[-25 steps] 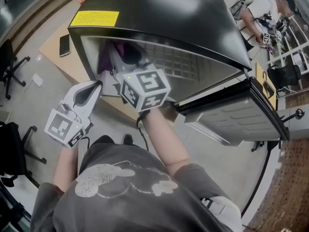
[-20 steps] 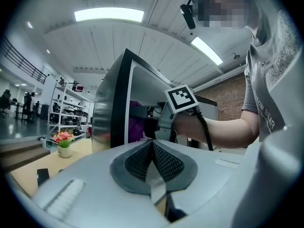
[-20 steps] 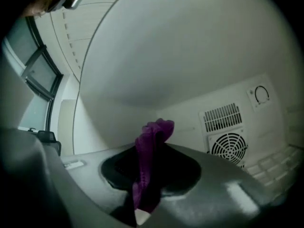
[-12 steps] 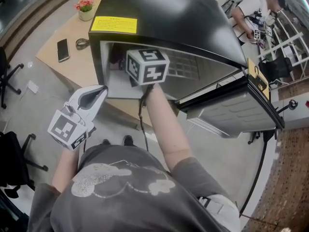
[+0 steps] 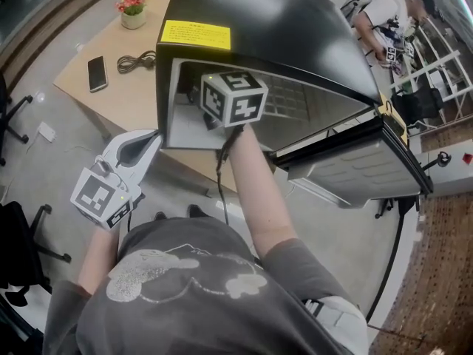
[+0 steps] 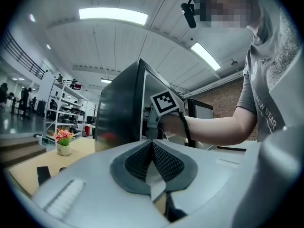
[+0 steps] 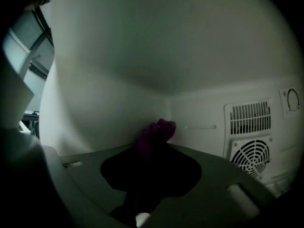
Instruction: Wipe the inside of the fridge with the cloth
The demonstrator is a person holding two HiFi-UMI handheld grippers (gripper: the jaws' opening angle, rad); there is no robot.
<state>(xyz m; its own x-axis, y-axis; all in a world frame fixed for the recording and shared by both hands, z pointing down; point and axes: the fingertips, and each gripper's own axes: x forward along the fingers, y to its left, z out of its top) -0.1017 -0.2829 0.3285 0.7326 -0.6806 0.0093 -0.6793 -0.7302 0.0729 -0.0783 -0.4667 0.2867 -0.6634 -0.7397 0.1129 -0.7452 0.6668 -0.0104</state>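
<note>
**Entry: compact fridge, interior wipe, two hand-held claws**

1. Fridge (image 5: 259,21): black, compact, standing on a wooden surface (image 5: 111,98). It bore a yellow label (image 5: 195,35) on its top near the front edge. Its door (image 5: 355,176) hung wide open to your right, pale inner lining showing.

2. Right claw (image 7: 151,151): you held it reached into the fridge cavity, your forearm crossing the opening. Only its marker cube (image 5: 233,98) showed from the head view. The jaws were clamped on the cloth.

3. Cloth (image 7: 156,133): purple and bunched, gripped at the jaw tips with a wad standing up beyond them. It sat low in the back corner of the interior, where the pale side wall met the rear wall. Whether it touched either wall could not be told.

4. Rear wall fittings: a slotted vent (image 7: 247,118) above a round fan grille (image 7: 251,156), both to the right of the cloth and apart from it.

5. Left claw (image 6: 152,145): you kept it outside the fridge, below and left of the opening. Its ribbed pads (image 6: 166,161) were pressed together with nothing between them.

6. Sundries on the surface, left of the fridge: a phone (image 5: 97,74), a coiled black cable (image 5: 137,63), and a pot of flowers (image 5: 133,6) at the far edge.
</note>
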